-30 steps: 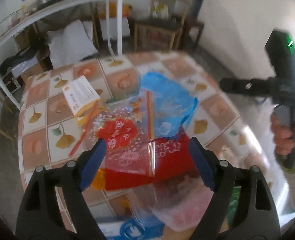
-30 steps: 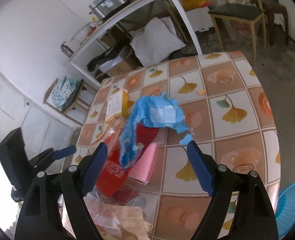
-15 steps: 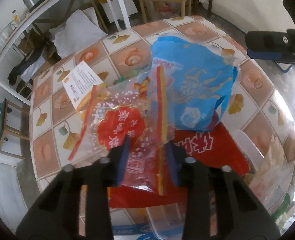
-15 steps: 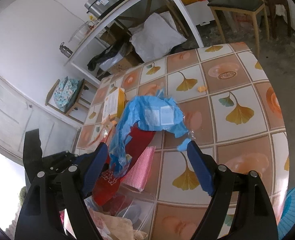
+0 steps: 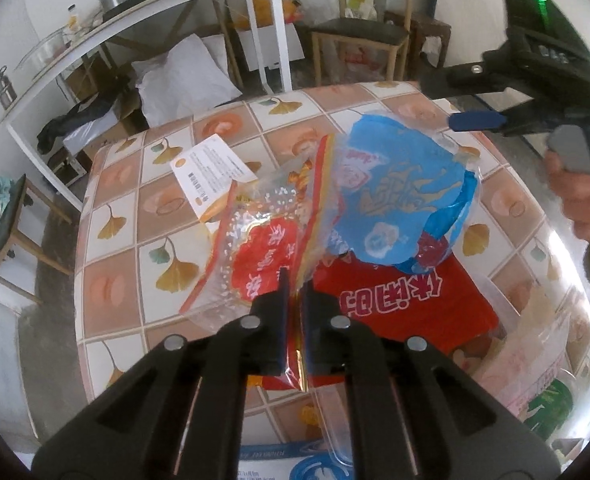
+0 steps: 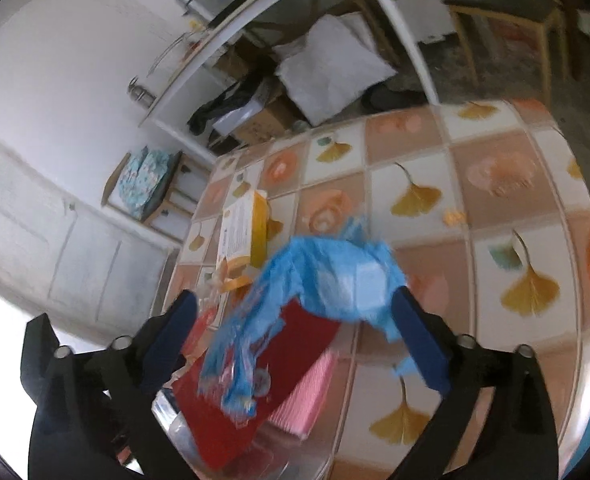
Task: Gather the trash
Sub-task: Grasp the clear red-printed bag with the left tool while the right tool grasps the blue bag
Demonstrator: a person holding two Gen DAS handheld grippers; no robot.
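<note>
My left hand-held gripper (image 5: 293, 292) is pinched tight on the edge of a clear plastic bag (image 5: 263, 240) with a red printed patch, which hangs lifted above the tiled surface (image 5: 167, 208). Just beside it, a crumpled blue wrapper (image 5: 399, 196) lies draped over a red packet (image 5: 407, 300) with white characters. My right hand-held gripper (image 6: 295, 344) is spreading its jaws, which stand wide on either side of the blue wrapper without pressing on it. In the left wrist view my hand (image 5: 579, 196) holds that right tool above the far edge of the surface. A white and orange printed card (image 5: 211, 172) lies flat behind the bags.
</note>
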